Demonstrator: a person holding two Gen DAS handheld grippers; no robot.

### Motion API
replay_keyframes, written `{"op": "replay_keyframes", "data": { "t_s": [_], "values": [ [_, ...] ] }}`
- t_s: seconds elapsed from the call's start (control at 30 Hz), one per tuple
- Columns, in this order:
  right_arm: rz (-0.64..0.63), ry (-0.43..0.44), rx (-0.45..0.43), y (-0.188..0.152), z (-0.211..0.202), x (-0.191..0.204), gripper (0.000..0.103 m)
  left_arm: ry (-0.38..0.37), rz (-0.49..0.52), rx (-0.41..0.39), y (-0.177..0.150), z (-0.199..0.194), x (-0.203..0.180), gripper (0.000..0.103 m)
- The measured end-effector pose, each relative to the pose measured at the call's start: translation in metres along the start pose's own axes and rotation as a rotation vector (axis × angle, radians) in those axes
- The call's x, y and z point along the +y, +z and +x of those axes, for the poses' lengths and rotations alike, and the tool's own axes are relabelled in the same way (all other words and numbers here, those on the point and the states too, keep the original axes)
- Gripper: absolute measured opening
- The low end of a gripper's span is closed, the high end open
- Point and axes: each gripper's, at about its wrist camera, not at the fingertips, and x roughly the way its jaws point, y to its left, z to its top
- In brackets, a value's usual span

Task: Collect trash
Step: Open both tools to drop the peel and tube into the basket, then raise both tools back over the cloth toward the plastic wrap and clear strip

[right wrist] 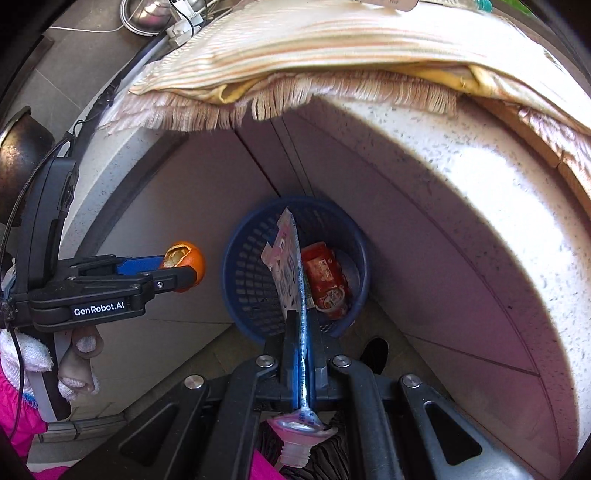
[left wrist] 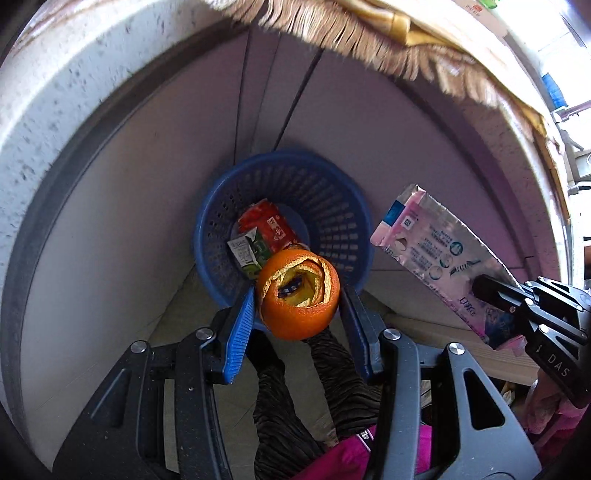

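Observation:
My left gripper [left wrist: 298, 291] is shut on a hollow orange peel [left wrist: 298, 293] and holds it above the near rim of a blue mesh basket [left wrist: 332, 206] on the floor. The basket holds a red packet [left wrist: 269, 227] and a small green carton [left wrist: 247, 254]. My right gripper [right wrist: 302, 317] is shut on a flattened pink and silver pouch [right wrist: 286, 269] with a screw spout, held edge-on over the blue basket [right wrist: 251, 280]. The pouch [left wrist: 436, 251] and right gripper [left wrist: 495, 291] show at the right of the left wrist view. The left gripper [right wrist: 184, 271] with the peel [right wrist: 184, 262] shows left of the basket.
The basket stands in a corner between grey cabinet panels [left wrist: 147, 206] under a white speckled countertop [right wrist: 461, 206]. A fringed striped cloth [right wrist: 295, 55] hangs over the counter edge. A metal pot [right wrist: 155, 14] and cables sit at the back left.

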Motion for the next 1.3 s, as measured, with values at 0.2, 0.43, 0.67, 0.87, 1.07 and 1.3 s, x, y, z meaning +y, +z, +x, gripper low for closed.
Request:
{"op": "replay_keyframes", "data": {
  "t_s": [0.2,0.43,0.67,0.87,1.07,1.3],
  "values": [
    [0.004,-0.013,0.021,0.002,0.017,0.002,0.000,0.017,-0.001,0.018,0.000,0.010,0.003,0.047],
    [0.002,-0.029,0.028,0.007,0.030,0.005,0.000,0.048,0.009,0.016,0.003,0.015,0.003,0.048],
    [-0.001,-0.038,0.030,0.011,0.036,0.006,0.001,0.061,0.017,0.011,0.005,0.015,0.004,0.048],
    [-0.021,-0.045,0.024,0.011,0.038,0.010,0.006,0.069,0.010,0.019,0.007,0.019,0.002,0.049],
    [-0.032,-0.054,0.000,0.015,0.032,0.014,0.029,0.072,0.016,0.006,0.008,0.017,0.001,0.049],
    [-0.030,-0.059,-0.020,0.016,0.020,0.016,0.049,0.076,0.016,-0.006,0.005,0.010,-0.001,0.049]
  ]
}}
